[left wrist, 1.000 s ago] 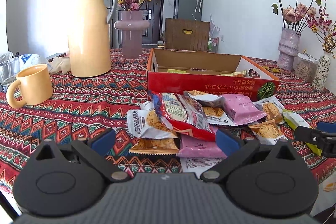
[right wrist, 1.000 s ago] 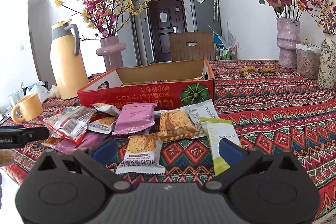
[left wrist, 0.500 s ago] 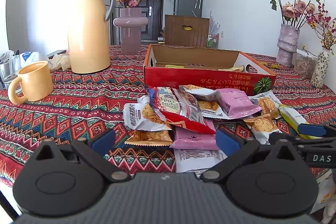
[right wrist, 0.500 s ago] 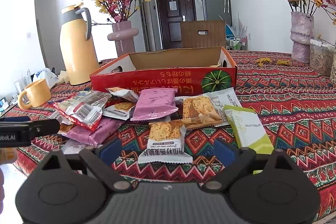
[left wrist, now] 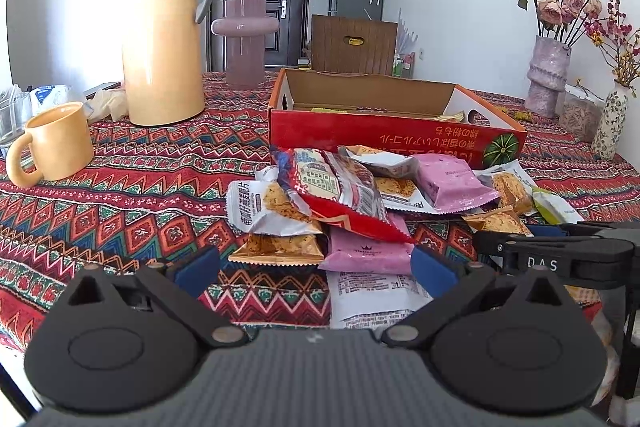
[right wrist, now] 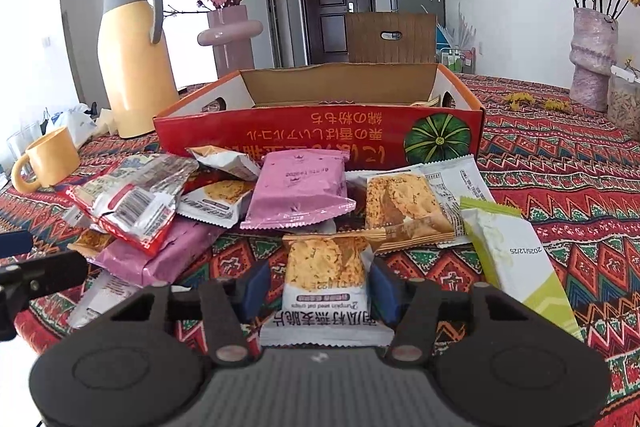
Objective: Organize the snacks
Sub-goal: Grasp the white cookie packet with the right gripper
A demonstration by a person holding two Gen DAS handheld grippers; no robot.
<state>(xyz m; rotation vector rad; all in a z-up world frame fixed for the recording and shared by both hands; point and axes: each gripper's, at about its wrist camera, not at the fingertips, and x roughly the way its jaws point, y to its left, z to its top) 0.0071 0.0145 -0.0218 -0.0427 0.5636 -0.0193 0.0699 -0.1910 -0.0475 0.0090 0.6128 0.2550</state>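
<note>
A pile of snack packets (left wrist: 352, 195) lies on the patterned tablecloth in front of an open red cardboard box (right wrist: 280, 135). My right gripper (right wrist: 320, 289) is low at the near edge of the pile. Its jaws are closing, and the blue pads press the sides of a white oat crisp packet (right wrist: 326, 259) that lies flat between them. My left gripper (left wrist: 316, 267) hovers open before the left part of the pile, over a pink packet (left wrist: 368, 251), gripping nothing. In the left wrist view the right gripper (left wrist: 552, 247) shows at the right edge.
A tan thermos jug (left wrist: 164, 39), a tan mug (left wrist: 56, 143) and a pink vase (left wrist: 244, 39) stand at the left and back. More vases (left wrist: 548, 75) stand at the far right. A green packet (right wrist: 516, 259) lies right of the pile. The box (left wrist: 380, 143) holds a few packets.
My right gripper has moved forward and down to the oat crisp packet, and its jaws have gone from wide open to closed around it. The left gripper has barely moved.
</note>
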